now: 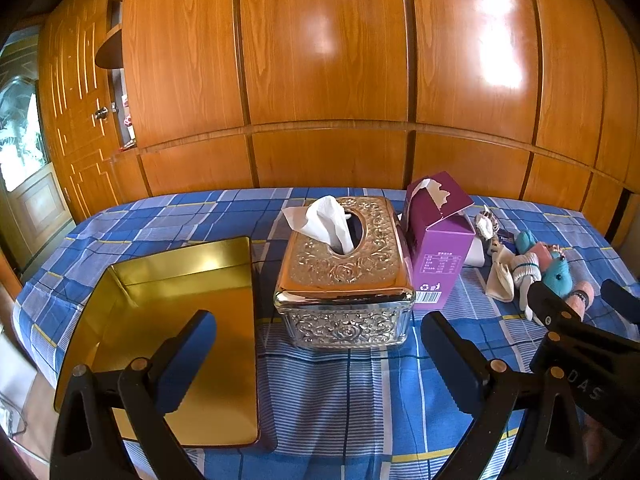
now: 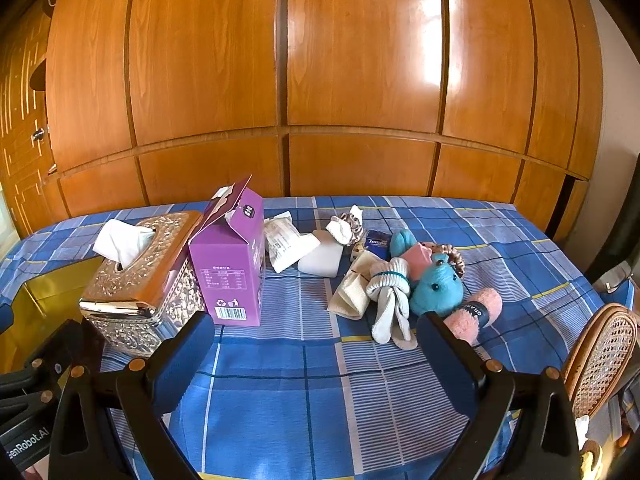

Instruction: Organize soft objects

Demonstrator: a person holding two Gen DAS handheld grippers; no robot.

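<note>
Wooden wardrobe panels [image 2: 360, 60] back a surface covered in a blue checked cloth [image 2: 304, 380]. At the far left lies an open gold tin [image 1: 176, 320], with the left claw [image 1: 320, 364] hovering at its near edge, spread wide and holding nothing. Just right of the tin stands an ornate metal tissue box [image 1: 346, 264] with a tissue poking out, and touching its right side a purple carton [image 2: 230, 264] with a torn top. Further right sits the jumble of soft things: a white packet [image 2: 288, 246], a cream cloth [image 2: 352, 292], a knotted white sock [image 2: 390, 300], a blue plush toy [image 2: 436, 290] and a pink fuzzy roll [image 2: 476, 312]. The right claw [image 2: 316, 360] hangs near this pile, also wide open and empty. These pieces look light and limp; the sock should lift best by its knot, the plush by its round body. A cane chair back [image 2: 600, 360] shows at the far right.
</note>
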